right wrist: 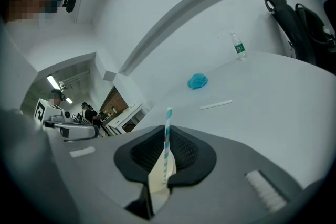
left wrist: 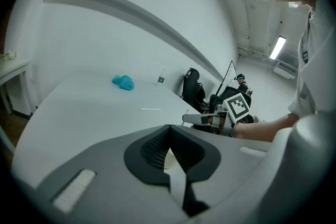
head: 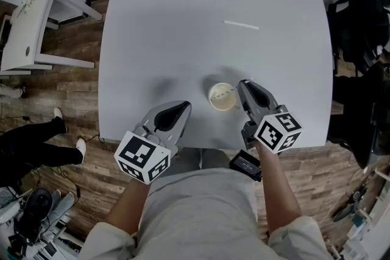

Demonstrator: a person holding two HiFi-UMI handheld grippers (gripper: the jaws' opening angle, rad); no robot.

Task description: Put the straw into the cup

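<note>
right gripper [right wrist: 168,127]: jaws clamped on straw [right wrist: 167,152], lower end in cup [head: 213,101]
left gripper [left wrist: 169,132]: jaws together, lower left of cup

Left gripper [head: 183,108] and right gripper [head: 243,84]: both shells were grey moulded plastic, tapering to a rounded tip. Each was lined with black ribbed pads [left wrist: 152,149]. Each carried a white marker cube [head: 142,157] printed with black square patterns. The operator wore a light grey shirt [head: 201,210] with pale sleeves [head: 103,239] ending near the elbow.

left tongs [head: 184,107] closed, right tongs [head: 243,84] clamped
</note>
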